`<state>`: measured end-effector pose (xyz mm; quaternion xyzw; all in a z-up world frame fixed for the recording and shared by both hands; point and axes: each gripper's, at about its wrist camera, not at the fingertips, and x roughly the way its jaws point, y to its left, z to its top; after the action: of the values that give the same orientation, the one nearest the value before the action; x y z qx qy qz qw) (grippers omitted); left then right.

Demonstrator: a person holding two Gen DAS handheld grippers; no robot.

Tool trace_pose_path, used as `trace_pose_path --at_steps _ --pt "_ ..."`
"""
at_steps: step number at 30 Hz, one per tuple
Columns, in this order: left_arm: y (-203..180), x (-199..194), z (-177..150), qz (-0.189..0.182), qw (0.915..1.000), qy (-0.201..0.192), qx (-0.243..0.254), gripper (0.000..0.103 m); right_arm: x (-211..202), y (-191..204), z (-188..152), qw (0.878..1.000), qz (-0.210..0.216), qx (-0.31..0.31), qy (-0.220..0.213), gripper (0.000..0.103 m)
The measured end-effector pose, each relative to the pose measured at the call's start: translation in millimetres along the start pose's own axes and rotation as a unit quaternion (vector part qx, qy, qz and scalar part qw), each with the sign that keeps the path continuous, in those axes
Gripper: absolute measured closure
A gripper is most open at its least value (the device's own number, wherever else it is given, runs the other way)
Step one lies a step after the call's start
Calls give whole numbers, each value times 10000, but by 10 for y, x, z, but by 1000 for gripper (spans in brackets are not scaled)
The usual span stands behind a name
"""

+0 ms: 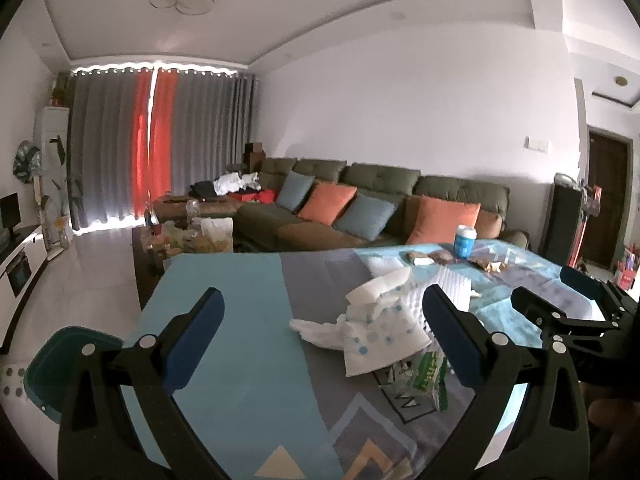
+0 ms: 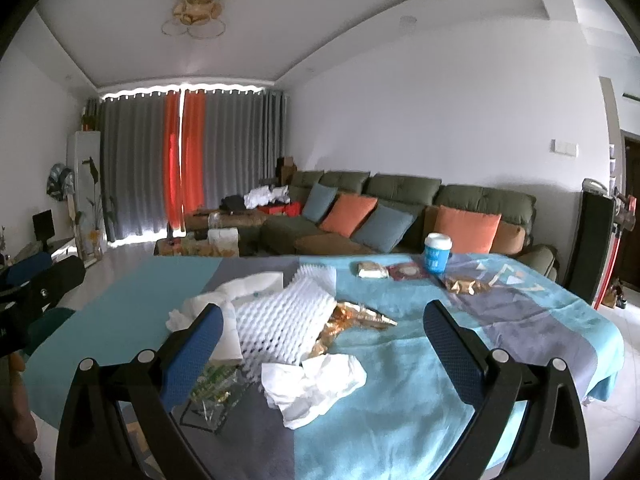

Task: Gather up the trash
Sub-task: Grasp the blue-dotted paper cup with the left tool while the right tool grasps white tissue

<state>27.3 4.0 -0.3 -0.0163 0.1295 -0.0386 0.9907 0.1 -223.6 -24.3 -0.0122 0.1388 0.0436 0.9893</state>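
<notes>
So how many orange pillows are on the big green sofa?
2 square orange fabric pillows: one between the two blue pillows, one at the sofa's right end, behind the blue-and-white cup. Others may be hidden.

Premises: a home living room. Evidence noted: a long green sectional sofa [image 2: 404, 196] with orange and blue cushions [image 2: 348, 214], full-height grey and orange curtains [image 2: 192, 160] over the window, an ornamental ceiling light [image 2: 198, 4], and a cluttered coffee table [image 1: 182, 240] on tiled floor.
</notes>
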Motion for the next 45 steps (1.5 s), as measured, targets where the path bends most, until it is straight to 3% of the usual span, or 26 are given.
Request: trace_pose_path --at_steps 8,14,21,36,41,45 --pt "-59 413 8 -355 9974 624 -34 5 323 -87 -124 9969 115 58 781 6" --pt "-137 841 -17 -581 9926 1064 -13 5 498 -144 -233 9937 197 127 1097 6" --pt "-248 1419 -142 -878 9773 1898 -336 5 657 -158 -324 9905 242 125 1351 6" --pt "-354 1808 -285 -1068 9620 2343 -906 7 817 -183 -418 9858 445 110 1617 6" --pt "-349 1790 -288 -1157 9597 2393 -916 23 871 -160 -450 9832 533 78 1742 9" --pt "-351 1798 -313 -1182 9595 2396 -888 28 905 -144 -477 9811 593 75 1839 16"
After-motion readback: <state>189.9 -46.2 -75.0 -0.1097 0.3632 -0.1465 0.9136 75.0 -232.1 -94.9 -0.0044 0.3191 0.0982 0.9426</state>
